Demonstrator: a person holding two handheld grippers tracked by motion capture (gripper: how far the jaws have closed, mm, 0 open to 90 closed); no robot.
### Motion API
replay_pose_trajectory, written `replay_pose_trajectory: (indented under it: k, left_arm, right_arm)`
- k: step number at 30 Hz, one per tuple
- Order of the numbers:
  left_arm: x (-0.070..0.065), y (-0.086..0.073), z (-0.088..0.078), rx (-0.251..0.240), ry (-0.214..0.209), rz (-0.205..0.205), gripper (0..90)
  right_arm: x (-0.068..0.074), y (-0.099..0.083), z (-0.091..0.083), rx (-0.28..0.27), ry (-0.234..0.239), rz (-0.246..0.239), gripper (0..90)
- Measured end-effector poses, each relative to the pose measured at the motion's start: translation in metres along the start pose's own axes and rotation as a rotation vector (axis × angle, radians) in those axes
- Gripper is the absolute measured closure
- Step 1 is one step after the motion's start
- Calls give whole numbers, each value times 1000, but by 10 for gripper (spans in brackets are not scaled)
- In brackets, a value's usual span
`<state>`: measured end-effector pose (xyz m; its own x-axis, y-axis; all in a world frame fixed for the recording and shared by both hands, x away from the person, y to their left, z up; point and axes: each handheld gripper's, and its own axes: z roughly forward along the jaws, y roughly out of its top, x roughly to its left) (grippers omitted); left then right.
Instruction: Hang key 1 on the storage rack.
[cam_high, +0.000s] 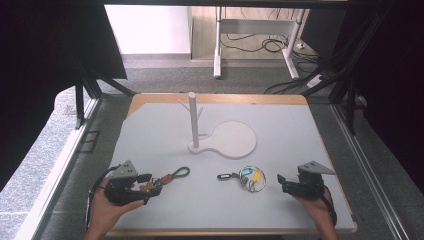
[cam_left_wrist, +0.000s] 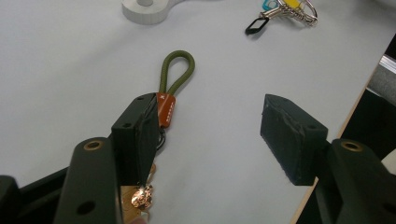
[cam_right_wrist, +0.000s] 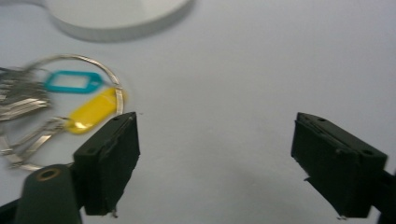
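The fingers (cam_left_wrist: 140, 140) of the left gripper (cam_left_wrist: 217, 140) stand spread wide, pinching nothing, with one finger lying right against the orange collar of the green cord strap (cam_left_wrist: 169, 88) and the other well off to the far side of it. The strap lies flat on the bench (cam_high: 165, 135), in front of the white peg stand (cam_high: 194, 122) and to the person's left of it, its loop end turned toward the stand and its copper-coloured charm end tucked under the near finger. That layout looks like an approach to a pick: the spread would let the fingers close across the collar, the stiffest part of the strap, and leave the loop free, probably so that it can go over one of the stand's pegs. The right gripper (cam_right_wrist: 215, 163) has its fingers (cam_right_wrist: 109, 163) spread as well and empty, resting low at the bench's near edge, in front of the stand and to its right. The bunch of keys (cam_high: 250, 178) with teal and yellow tags lies between that gripper and the strap, just in front of the stand's round base (cam_high: 232, 140), touching neither gripper and within easy reach of the right one.
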<state>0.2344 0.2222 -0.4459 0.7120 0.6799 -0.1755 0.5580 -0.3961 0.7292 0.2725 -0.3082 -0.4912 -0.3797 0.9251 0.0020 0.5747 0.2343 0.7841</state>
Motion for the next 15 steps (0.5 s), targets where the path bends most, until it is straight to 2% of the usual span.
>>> replay_pose_trajectory:
  k: [5,10,13,15]
  left_arm:
    - [-1,-1,-2,-1,7,-1,380]
    - [-2,-1,-2,-13,-10,-7,380]
    - [-3,-1,0,-3,6,-14,381]
    - [-4,-1,1,4,8,-8,381]
  right_arm:
    - [2,0,-13,-13,32,-25,187]
    - [2,2,-19,-25,64,-27,210]
    - [0,4,-19,-39,91,-16,229]
    - [0,4,-19,-40,92,-17,233]
